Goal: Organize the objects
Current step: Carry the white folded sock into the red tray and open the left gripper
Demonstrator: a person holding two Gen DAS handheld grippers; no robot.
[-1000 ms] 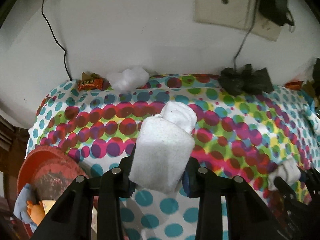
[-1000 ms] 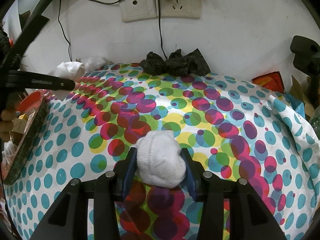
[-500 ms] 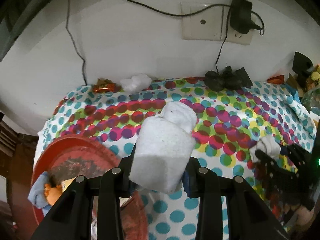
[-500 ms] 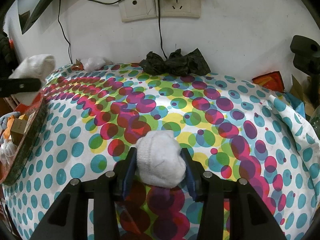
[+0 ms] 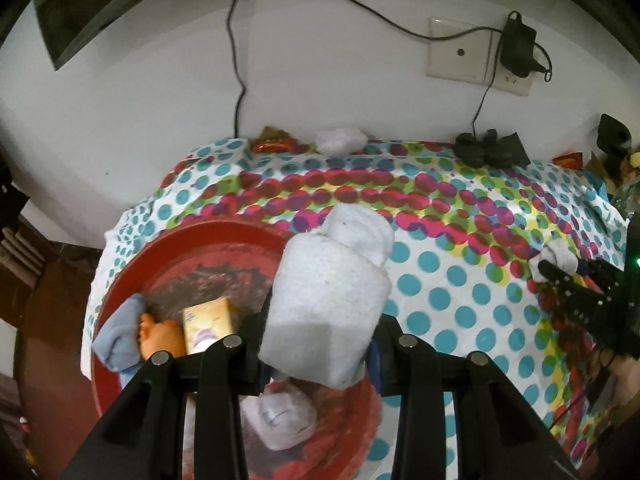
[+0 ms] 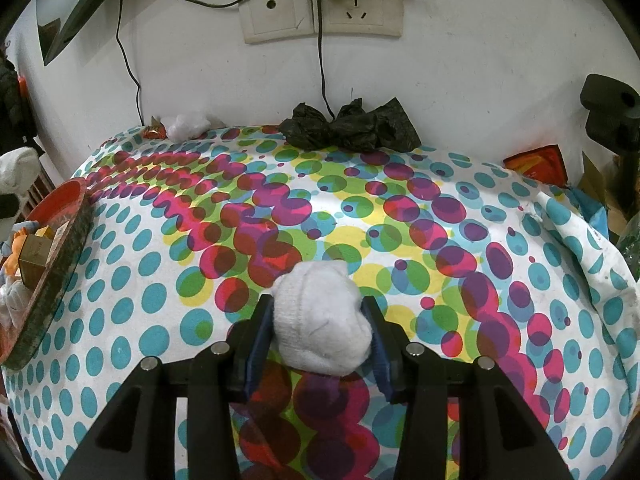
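The left gripper (image 5: 320,344) jaws squeeze a white towel (image 5: 326,312); the right gripper (image 6: 320,340) jaws squeeze a sock (image 6: 320,320).

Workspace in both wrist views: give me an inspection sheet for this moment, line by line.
Surface: table under a polka-dot cloth, rumpled at the right edge.
Job's things: red tray at the table's left end, holding a yellow box, a blue cloth, an orange item and a white bundle; one white sock roll held above the tray, another white sock roll held over the cloth.
Clutter: black plastic bag, white wad and orange wrapper along the wall.
Grippers: left gripper and right gripper each shut on a sock roll.
Cables: black cords hang from the wall sockets, with a charger plugged in.
Surroundings: white wall; dark furniture at left.
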